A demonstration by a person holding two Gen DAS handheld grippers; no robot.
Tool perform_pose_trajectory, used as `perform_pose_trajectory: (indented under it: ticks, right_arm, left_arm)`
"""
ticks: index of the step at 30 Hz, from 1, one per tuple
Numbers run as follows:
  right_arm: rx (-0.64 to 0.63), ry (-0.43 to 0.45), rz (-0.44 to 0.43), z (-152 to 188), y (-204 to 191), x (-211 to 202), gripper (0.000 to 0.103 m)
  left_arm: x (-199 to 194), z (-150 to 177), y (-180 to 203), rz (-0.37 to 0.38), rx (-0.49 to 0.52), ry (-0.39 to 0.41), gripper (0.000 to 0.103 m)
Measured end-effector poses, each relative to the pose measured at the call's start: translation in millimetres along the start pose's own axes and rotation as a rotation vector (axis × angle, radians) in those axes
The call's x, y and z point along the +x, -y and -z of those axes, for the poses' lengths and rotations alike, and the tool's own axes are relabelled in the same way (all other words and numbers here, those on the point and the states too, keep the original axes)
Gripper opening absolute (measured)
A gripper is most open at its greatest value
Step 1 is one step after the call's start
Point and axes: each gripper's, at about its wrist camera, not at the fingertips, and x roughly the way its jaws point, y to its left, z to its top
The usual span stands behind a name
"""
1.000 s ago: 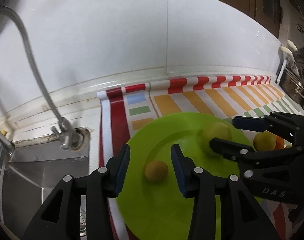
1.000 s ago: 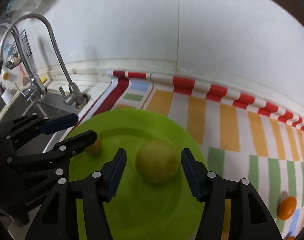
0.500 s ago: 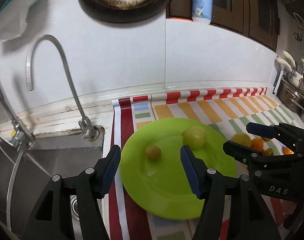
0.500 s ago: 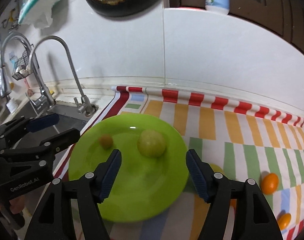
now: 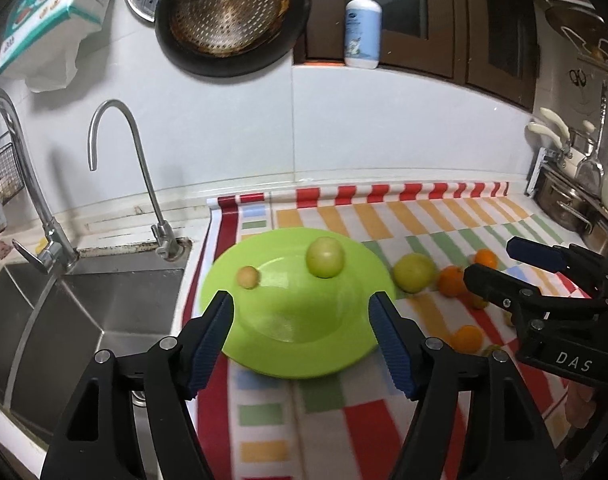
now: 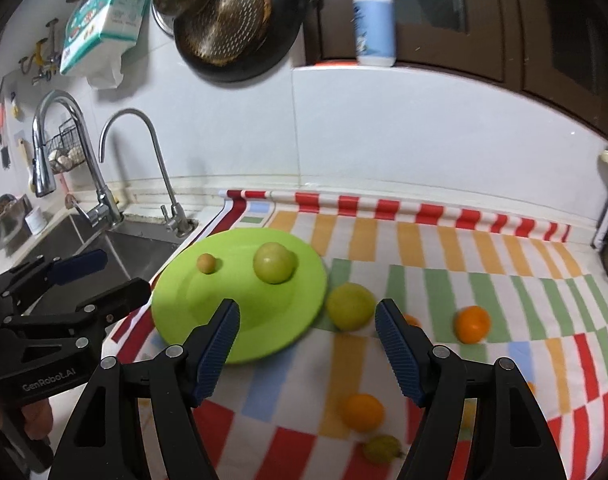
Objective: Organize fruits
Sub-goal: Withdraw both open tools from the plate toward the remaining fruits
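Your left gripper point(image 5: 301, 312) is spreading its jaws, nothing between them, above the near rim of the green plate point(image 5: 304, 340); your right gripper point(image 6: 308, 320) stands spread and empty too; on the plate sit a large green fruit point(image 5: 324, 257) and a small brownish fruit point(image 5: 247, 277), apart; a second green fruit point(image 6: 350, 306) lies on the striped cloth point(image 6: 444, 248) just beside the plate, oranges point(image 6: 471, 324) farther right.

Green plate point(image 5: 304, 344) carrying round green fruit point(image 5: 324, 257) and small tan fruit point(image 5: 247, 277), apart; more green fruit point(image 6: 350, 306) and oranges point(image 6: 471, 324) scattered alongside on striped cloth point(image 6: 444, 264).
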Motion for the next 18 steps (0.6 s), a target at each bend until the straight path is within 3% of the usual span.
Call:
perform_pose_trajectory:
  ticks: [18]
  right_arm:
    - [-0.011,0.003,0.055,47,79,-58,0.071]
  left_arm:
    - [-18,27,98,0.042,0.027,0.011,0.074]
